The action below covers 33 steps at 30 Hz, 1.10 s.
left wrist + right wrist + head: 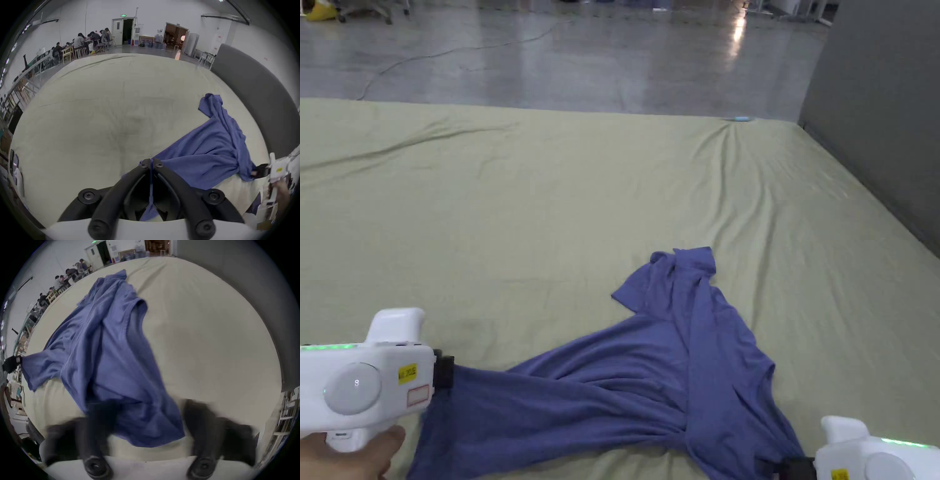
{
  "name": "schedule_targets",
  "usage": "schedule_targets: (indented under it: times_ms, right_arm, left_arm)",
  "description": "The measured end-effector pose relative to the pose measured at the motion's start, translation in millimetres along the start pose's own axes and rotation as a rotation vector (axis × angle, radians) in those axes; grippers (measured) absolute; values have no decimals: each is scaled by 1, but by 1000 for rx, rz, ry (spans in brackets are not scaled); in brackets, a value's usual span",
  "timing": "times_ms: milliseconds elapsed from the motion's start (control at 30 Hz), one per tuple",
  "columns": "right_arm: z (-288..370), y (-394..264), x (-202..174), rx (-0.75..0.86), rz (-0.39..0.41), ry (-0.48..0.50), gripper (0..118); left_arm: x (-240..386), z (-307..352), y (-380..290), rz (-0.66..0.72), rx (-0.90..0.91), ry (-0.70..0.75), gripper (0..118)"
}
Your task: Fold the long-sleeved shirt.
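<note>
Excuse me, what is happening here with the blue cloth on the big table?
A person holds two grippers over a blue shirt that lies crumpled on a surface covered with a pale green sheet. The left gripper is shut on one edge of the shirt. The right gripper has its jaws wide apart around another edge, blurred, not pinching it. No neat fold is visible yet.

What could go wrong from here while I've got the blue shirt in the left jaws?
1. The left gripper pinches just a thin edge of the shirt; a hard pull may slip it free.
2. The right gripper looks open and blurred over the hem, so its grasp may miss or catch several layers.
3. The shirt lies bunched and twisted on the sheet; folding now could lock in creases.
</note>
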State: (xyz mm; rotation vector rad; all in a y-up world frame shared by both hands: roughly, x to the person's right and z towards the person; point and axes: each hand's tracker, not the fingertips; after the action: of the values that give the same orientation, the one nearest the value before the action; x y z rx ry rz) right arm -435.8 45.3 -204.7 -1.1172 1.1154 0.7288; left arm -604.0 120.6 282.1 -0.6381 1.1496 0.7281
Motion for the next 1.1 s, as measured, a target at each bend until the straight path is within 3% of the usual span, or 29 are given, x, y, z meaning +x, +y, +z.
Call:
schedule_targets:
  times_ms: [33, 67, 100, 167, 267, 400, 533, 667, 833, 933, 1100]
  right_arm:
    - [3, -3, -9, 15, 54, -88, 24]
    - [9, -7, -13, 63, 114, -107, 6]
    - [13, -8, -14, 72, 139, -40, 3]
    - [30, -6, -15, 93, 79, 49, 2]
    - [83, 9, -22, 265, 128, 75, 2]
    - [165, 57, -19, 410, 82, 139, 2]
    - [239, 127, -25, 523, 91, 183, 2]
    - [304, 204, -47, 596, 147, 155, 2]
    - [374, 300, -66, 624, 54, 237, 2]
    - [404, 350, -82, 633, 67, 250, 2]
    - [438, 413, -104, 688, 48, 178, 2]
  left_arm:
    - [0, 6, 2, 10, 11, -7, 0]
    - [0, 11, 2, 17, 17, -15, 0]
    - [0, 15, 2, 20, 24, -22, 0]
    - [0, 23, 5, 44, 39, -53, 0]
    - [2, 35, 12, 61, 68, -90, 0]
    - [6, 61, 42, 39, 191, -101, 0]
    - [7, 98, 96, 29, 333, -78, 0]
    - [-1, 139, 171, 105, 456, -93, 0]
    - [-4, 177, 267, 171, 564, -110, 0]
    - [-1, 188, 320, 185, 583, -111, 0]
    - [5, 190, 393, 140, 612, -56, 0]
